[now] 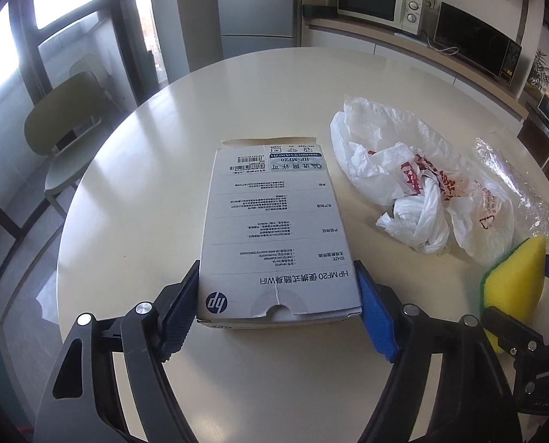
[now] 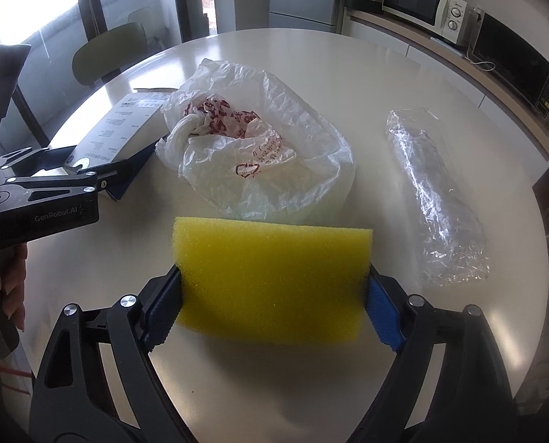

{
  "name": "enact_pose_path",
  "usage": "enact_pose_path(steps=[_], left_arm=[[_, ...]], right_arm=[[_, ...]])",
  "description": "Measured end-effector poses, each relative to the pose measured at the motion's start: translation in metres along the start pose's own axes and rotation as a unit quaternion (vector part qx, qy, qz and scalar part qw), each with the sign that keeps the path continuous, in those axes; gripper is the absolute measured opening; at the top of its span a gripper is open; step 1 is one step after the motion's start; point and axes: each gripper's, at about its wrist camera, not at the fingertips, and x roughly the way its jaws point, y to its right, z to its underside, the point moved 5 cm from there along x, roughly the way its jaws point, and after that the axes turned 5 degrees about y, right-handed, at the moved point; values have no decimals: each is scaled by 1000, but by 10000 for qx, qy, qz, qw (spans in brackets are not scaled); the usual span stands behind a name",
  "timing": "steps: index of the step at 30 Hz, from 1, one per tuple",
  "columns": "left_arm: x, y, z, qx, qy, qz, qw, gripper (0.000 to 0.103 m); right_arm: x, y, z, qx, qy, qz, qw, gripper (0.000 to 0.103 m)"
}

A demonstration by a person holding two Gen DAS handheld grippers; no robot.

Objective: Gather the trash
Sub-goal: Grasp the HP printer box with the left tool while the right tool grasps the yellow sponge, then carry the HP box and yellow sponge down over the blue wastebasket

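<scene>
My left gripper [image 1: 278, 302] is shut on the near end of a white HP cardboard box [image 1: 274, 229], which lies flat over the round table. The box also shows in the right wrist view [image 2: 115, 129], with the left gripper [image 2: 100, 181] on it. My right gripper [image 2: 274, 302] is shut on a yellow sponge [image 2: 270, 277], held just above the table; the sponge shows in the left wrist view [image 1: 514, 280]. A crumpled white plastic bag with red print [image 2: 252, 147] lies between box and sponge, also in the left wrist view [image 1: 422, 192]. A crinkled clear wrapper [image 2: 436, 199] lies right of the bag.
The round cream table [image 1: 163, 170] has its edge near on the left and right. A green chair [image 1: 64, 140] stands at the far left. A counter with a white microwave [image 1: 377, 3] and a black oven [image 1: 473, 48] runs along the back right. A fridge [image 1: 256, 7] stands behind.
</scene>
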Motion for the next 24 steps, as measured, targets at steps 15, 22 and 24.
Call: enact_pose_path(steps=[15,22,24], left_arm=[[-66,-2,31,-455,520,75,9976,76],[-100,12,59,-474,661,184,9965,76],[-110,15,66,-462,713,221,9961,76]], right_arm=[[-48,4,24,167,384,-194,9989,79],[-73,3,41,101,564,-343,9978,79],[-79,4,46,121,619,-390,9973,79]])
